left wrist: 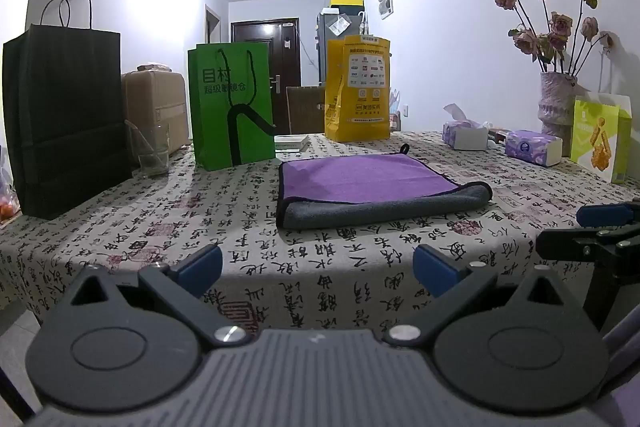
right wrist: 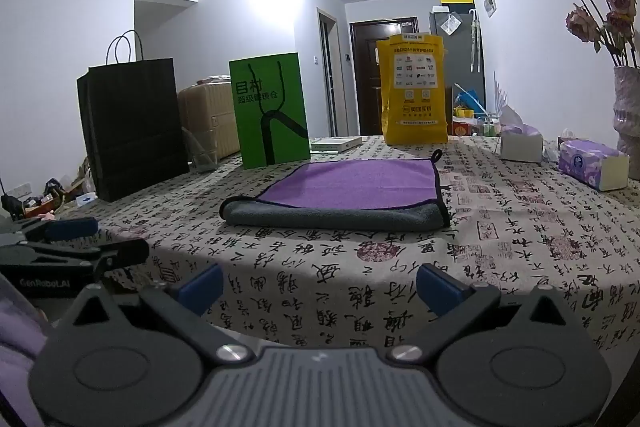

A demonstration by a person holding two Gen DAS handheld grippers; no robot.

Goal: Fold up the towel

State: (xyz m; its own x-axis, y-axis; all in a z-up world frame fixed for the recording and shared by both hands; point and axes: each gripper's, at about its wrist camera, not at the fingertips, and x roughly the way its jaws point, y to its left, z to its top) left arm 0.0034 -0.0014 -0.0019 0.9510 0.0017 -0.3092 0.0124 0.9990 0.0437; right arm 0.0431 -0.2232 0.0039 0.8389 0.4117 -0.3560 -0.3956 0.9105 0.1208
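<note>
Table: patterned cloth covered it; bags stood along the far edge
Towel: lay mid-table, purple face up, grey folded edge toward the near edge; long axis ran left to right, hanging loop at the far right corner
Left gripper: released, fingers spread, held back at the near edge, well apart from the towel
Right gripper: likewise released and empty
Risk: pinching only the top layer would likely peel the fold apart; uneven lifting could skew the next fold

Your black, blue-padded left gripper and right gripper hover side by side — both spread wide, holding nothing.
</note>
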